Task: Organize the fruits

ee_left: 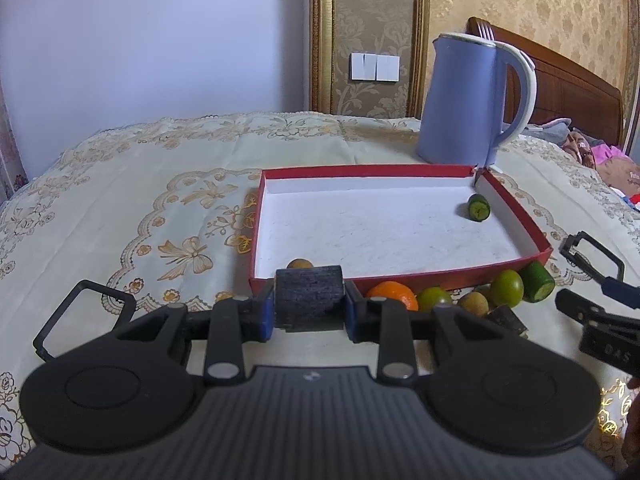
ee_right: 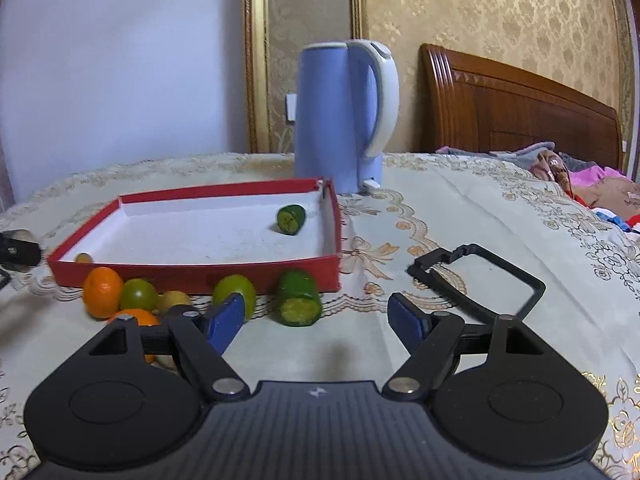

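My left gripper (ee_left: pixel 309 308) is shut on a dark, rough block (ee_left: pixel 309 290), held just in front of the near wall of a red box (ee_left: pixel 400 169) with a white floor. Inside the box lie a cut green fruit piece (ee_left: pixel 479 208) at the far right and a small brown fruit (ee_left: pixel 300 264) in the near left corner. An orange (ee_left: pixel 394 296), limes (ee_left: pixel 507 288) and another cut green piece (ee_left: pixel 538 282) lie along the box's front. My right gripper (ee_right: pixel 318 320) stands open, low over the cloth, with that cut green piece (ee_right: pixel 299 298) just ahead of its fingers.
A blue kettle (ee_left: pixel 460 100) stands behind the box's far right corner. The table wears an embroidered cream cloth (ee_right: pixel 460 208). A wooden headboard (ee_right: pixel 520 112) and bedding lie to the right. Another dark piece (ee_left: pixel 508 318) lies among the fruits.
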### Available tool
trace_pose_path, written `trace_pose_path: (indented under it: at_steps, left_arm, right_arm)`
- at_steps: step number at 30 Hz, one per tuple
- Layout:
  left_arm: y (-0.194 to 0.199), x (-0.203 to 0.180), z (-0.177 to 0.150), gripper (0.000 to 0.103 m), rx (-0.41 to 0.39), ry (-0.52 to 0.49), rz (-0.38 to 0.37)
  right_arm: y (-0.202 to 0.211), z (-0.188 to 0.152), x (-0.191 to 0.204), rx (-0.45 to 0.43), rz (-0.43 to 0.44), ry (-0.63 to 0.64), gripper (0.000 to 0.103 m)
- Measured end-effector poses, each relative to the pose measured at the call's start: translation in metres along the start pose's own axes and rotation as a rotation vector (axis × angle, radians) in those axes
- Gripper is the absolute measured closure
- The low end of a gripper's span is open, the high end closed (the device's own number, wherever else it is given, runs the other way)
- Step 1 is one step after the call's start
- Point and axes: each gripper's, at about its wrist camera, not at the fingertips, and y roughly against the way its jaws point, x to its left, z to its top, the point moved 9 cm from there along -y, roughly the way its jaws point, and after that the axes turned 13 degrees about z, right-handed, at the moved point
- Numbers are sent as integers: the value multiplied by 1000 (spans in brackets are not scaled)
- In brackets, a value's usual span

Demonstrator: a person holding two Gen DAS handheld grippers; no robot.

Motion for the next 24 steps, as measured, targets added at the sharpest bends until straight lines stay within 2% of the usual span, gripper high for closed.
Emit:
trace_pose_path:
  at_steps: [24]
  left_arm:
    - [1, 0, 4, 73, -18, 3, -5]
  right_arm:
    - [-14, -3, 3, 42, -9, 52, 25]
